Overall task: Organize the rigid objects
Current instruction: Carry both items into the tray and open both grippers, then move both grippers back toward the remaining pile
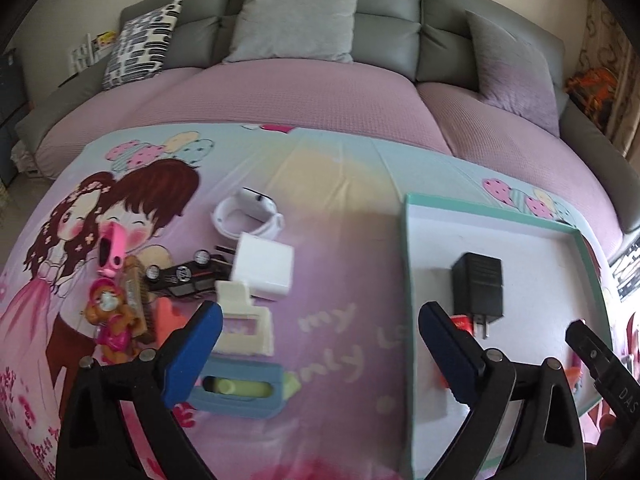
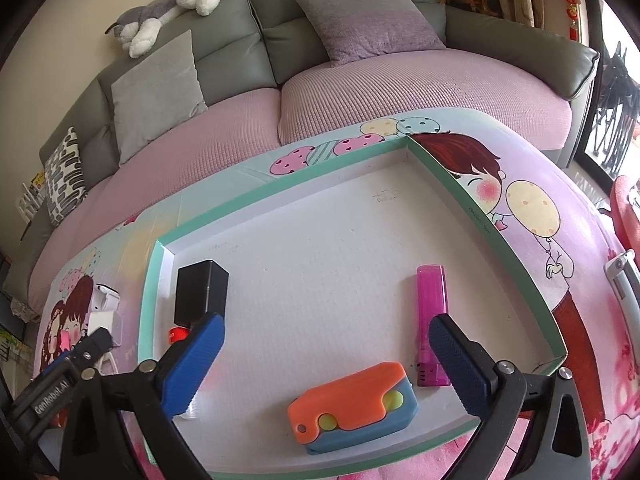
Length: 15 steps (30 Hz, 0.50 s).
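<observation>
A shallow teal-rimmed tray (image 1: 404,240) (image 2: 280,188) lies on a cartoon-print cloth. In it are a black charger (image 1: 478,286) (image 2: 202,292), a pink lighter (image 2: 432,320), an orange-and-blue block (image 2: 352,404) and a small red thing (image 2: 178,334). Left of the tray lie a white cube charger (image 1: 266,270), a white watch (image 1: 248,214), a cream plastic piece (image 1: 244,320) and a blue case (image 1: 240,390). My left gripper (image 1: 320,356) is open above the cloth, its left finger over the blue case. My right gripper (image 2: 326,360) is open above the orange-and-blue block.
A pile at the left holds a pink toy (image 1: 112,248), a monkey figure (image 1: 110,312), a brush (image 1: 134,288) and black parts (image 1: 184,276). A grey sofa with cushions (image 1: 296,20) stands behind. The right gripper's finger (image 1: 592,356) shows at the tray's right edge.
</observation>
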Motion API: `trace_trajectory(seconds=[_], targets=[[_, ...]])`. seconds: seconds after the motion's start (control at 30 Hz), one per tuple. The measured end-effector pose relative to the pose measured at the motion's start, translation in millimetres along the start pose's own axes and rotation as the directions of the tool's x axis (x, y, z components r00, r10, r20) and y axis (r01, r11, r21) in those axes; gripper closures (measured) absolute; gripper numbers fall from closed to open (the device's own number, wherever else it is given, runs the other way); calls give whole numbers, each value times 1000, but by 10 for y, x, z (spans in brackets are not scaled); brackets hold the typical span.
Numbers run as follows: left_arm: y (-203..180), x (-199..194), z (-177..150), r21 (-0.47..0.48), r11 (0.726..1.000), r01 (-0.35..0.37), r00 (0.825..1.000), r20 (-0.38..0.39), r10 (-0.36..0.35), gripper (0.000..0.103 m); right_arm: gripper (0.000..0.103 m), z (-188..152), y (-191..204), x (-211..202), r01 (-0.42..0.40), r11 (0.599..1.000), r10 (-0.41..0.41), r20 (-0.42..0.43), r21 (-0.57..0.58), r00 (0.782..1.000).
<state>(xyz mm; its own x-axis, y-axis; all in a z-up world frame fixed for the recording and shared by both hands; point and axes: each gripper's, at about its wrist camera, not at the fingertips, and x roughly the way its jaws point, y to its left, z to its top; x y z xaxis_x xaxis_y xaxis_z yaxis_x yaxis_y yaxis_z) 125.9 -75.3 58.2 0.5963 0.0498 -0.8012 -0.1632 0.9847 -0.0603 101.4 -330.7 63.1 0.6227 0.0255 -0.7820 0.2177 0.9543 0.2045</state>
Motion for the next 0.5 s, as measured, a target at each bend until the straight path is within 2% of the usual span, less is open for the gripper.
trace_trajectory(seconds=[0.5], targets=[[250,-16,9,-52,997,-49,999,3,49,4,0,-35,158,0,-5,999,5,-4,-50,1000]])
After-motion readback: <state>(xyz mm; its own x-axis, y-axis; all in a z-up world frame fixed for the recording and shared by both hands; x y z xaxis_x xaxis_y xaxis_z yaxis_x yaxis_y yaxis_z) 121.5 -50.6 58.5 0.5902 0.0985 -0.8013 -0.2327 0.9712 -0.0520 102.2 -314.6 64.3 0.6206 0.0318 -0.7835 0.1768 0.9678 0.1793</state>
